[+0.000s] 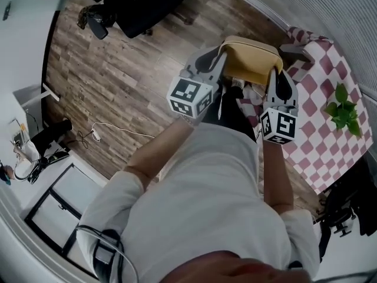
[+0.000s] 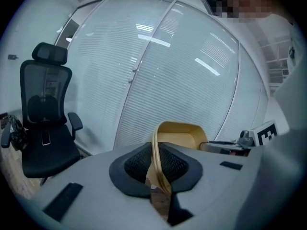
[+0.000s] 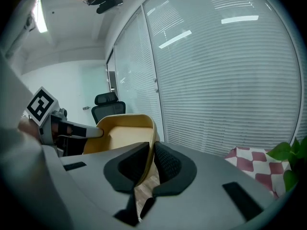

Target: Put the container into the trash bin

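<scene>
Head view: I'm holding the tan container [image 1: 250, 55] up betw both grippers, over the wood floor [image 1: 118, 81] and just left of the table [image 1: 321, 128] w/ the red-and-white check cloth. My left gripper [image 1: 219, 61] is biting the container's left wall and my right gripper [image 1: 275, 75] is biting its right wall. A small green plant [image 1: 341, 108] is sitting on the right part of the table, well apart from the container. A black office chair [image 1: 141, 5] is standing far off, and a white cable [image 1: 112, 128] is lying on the floor to the left

Left gripper view: the jaws are pinching the thin tan wall, black pads pressing it from both sides. The container's open inside is showing just beyond the tips. The chair is standing at left, white blinds [image 2: 168, 80] are filling the back, and the right gripper is showing at far right

Right gripper view: these jaws are clamping the opposite wall the same way, pads tight on it. The container is spreading out to the left of the tips, w/ the left gripper gripping its far side. Check cloth and plant leaves are showing at the right edge
</scene>
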